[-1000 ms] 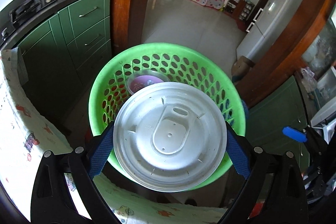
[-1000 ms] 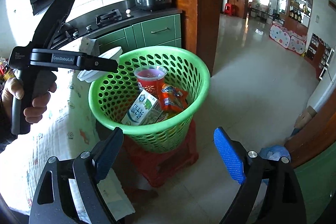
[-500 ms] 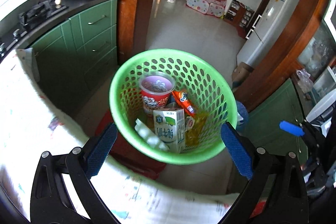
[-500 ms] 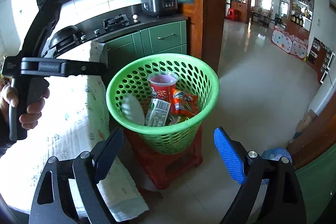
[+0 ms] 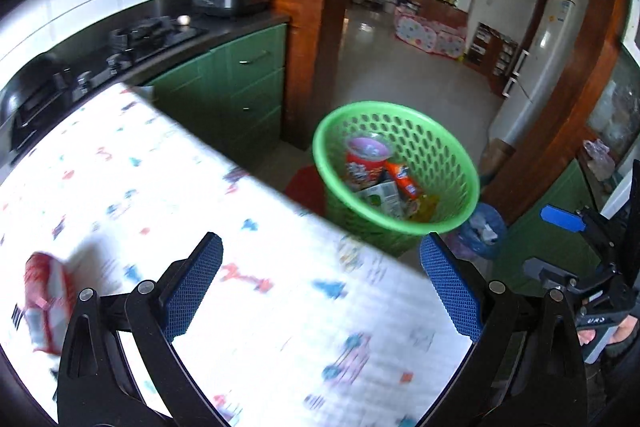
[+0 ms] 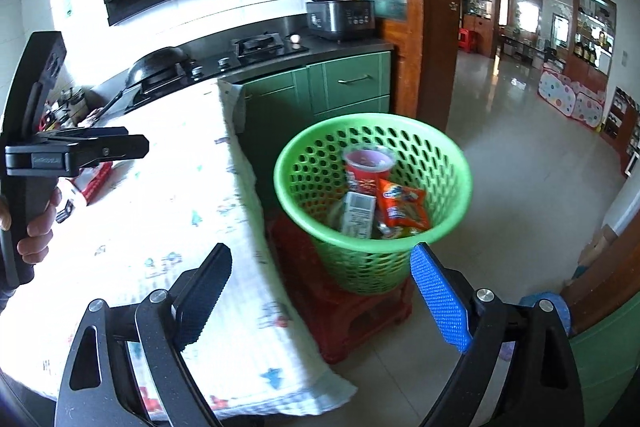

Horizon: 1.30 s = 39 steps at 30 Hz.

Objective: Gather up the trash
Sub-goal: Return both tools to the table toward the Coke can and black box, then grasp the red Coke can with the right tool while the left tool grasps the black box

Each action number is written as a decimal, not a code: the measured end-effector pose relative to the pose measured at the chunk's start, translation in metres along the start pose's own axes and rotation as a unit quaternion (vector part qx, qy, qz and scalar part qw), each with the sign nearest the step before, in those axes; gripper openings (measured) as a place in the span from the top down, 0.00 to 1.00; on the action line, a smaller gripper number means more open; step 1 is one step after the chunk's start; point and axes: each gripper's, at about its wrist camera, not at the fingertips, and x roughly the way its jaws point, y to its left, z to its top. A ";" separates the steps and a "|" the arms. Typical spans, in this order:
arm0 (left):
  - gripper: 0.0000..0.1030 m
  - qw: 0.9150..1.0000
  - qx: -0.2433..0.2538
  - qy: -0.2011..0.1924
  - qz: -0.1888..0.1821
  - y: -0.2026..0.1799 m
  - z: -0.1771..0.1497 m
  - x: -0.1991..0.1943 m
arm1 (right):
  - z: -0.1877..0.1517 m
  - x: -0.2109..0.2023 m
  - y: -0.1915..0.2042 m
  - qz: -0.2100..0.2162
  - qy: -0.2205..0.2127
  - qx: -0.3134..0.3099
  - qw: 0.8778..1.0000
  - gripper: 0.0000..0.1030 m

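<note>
A green perforated basket (image 5: 448, 147) (image 6: 440, 147) stands on a red stool (image 6: 360, 311) beside the table. It holds a red cup (image 6: 368, 167), a milk carton (image 6: 358, 213) and an orange snack packet (image 6: 404, 207). My left gripper (image 5: 320, 283) is open and empty above the patterned tablecloth (image 5: 160, 195). A red-and-white packet (image 5: 46, 299) lies on the cloth at its left; it also shows in the right wrist view (image 6: 96, 179). My right gripper (image 6: 320, 291) is open and empty, over the table's edge in front of the basket.
Green cabinets (image 6: 348, 83) and a dark counter with a stove (image 6: 260, 45) and a rice cooker (image 6: 332, 3) stand behind the table. A wooden door frame (image 6: 432, 15) opens to a tiled room. A white fridge (image 5: 540, 59) stands at the right.
My left gripper let go of the white lid, which dropped into the basket. The gripper then swung back left over the table. My right gripper stayed open and drew back a little.
</note>
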 end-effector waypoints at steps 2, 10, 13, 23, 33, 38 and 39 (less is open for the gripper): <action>0.05 1.000 -0.005 -0.005 0.013 0.010 -0.008 -0.013 | 0.001 0.001 0.012 0.008 0.001 -0.005 1.000 0.15; 0.05 0.997 -0.035 -0.026 0.062 0.061 -0.036 -0.069 | 0.011 0.007 0.063 0.034 0.000 -0.034 0.999 0.14; 0.05 0.995 -0.045 -0.030 0.088 0.084 -0.047 -0.090 | 0.016 0.011 0.084 0.046 0.000 -0.043 0.998 0.14; 0.05 0.981 -0.095 -0.045 0.160 0.165 -0.084 -0.153 | 0.042 0.049 0.159 0.109 0.028 -0.048 0.992 0.14; 0.05 0.964 -0.167 -0.051 0.200 0.242 -0.128 -0.192 | 0.072 0.097 0.247 0.172 0.072 -0.051 0.981 0.14; 0.05 0.957 -0.198 -0.043 0.208 0.271 -0.151 -0.196 | 0.083 0.128 0.291 0.203 0.110 -0.042 0.972 0.14; 0.05 0.956 -0.203 -0.043 0.208 0.276 -0.155 -0.197 | 0.085 0.134 0.300 0.207 0.117 -0.042 0.970 0.14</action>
